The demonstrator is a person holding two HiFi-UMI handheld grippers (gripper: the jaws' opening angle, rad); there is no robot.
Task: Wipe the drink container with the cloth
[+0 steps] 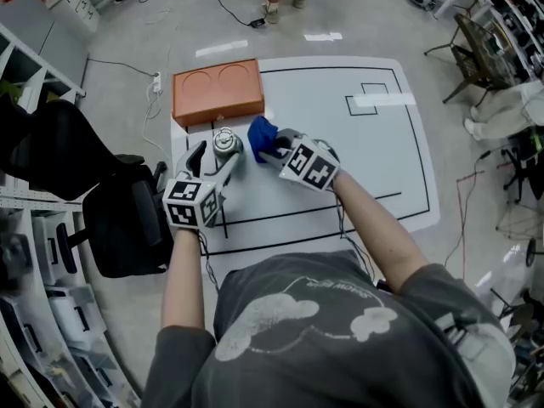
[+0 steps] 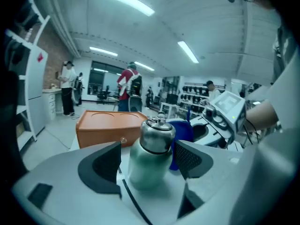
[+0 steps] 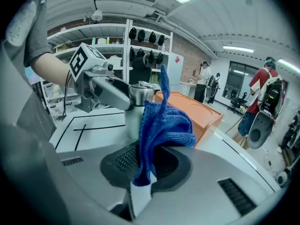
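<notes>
Right, handling notes. Our pale green drink bottle with a steel cap (image 2: 150, 151) stands upright on the white worktop (image 1: 374, 168). It is just in front of the orange box with two round recesses in its lid (image 1: 217, 93), roughly at the middle of that box's front face.

Left tool (image 1: 218, 155) is open and straddles the bottle. One pad shows a clear gap and the other sits very near the shoulder, so we don't count it as a grip.

Right tool (image 3: 145, 165) is clamped on the blue knitted cloth (image 3: 164, 121). The cloth bunches up out of the pads, off the box's front right corner and right beside the bottle. We can't confirm contact.

Our read on the bottle:
- Rigid, round, smooth-coated, so likely slippery under the pads.
- Prone to spin or tip when pushed sideways.
- Weight unknown, fill not visible.
- We'd clamp across the green body below the shoulder, not on the steel cap.

Cloth is soft and limp with no stiffness, so we'd wipe with the bunched part close to the pads.
</notes>
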